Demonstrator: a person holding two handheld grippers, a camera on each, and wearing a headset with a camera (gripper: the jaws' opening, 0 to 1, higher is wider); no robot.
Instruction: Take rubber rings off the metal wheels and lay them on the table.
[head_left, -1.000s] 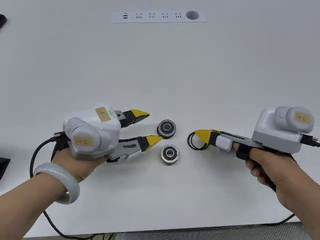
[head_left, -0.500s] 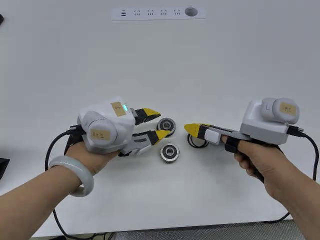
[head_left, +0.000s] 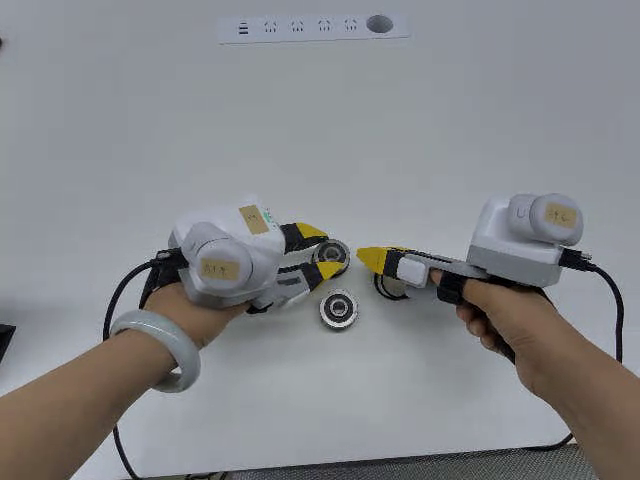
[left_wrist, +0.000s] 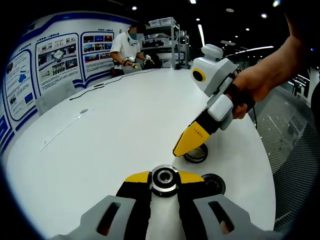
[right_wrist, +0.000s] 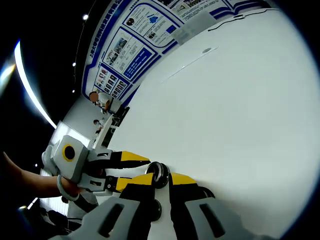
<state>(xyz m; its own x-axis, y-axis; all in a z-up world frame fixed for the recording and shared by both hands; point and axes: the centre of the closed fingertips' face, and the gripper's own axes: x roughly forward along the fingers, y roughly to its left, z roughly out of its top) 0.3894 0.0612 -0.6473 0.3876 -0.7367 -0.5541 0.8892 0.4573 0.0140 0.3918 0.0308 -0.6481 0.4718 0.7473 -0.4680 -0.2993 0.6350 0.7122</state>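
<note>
Left gripper view: left tongs (left_wrist: 165, 176) clasp wheel (left_wrist: 165, 181)

Can see only part of far round metal wheel (head_left: 338, 252) between left tongs (head_left: 326, 250), only an arc of loose black rubber ring (head_left: 383, 291) under right tongs (head_left: 366, 257).

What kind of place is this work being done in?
Probably an exhibition hall or showroom used as a workspace: blue-bordered wall display panels, a large white table with a white power strip, and a metal shelving rack.
</note>
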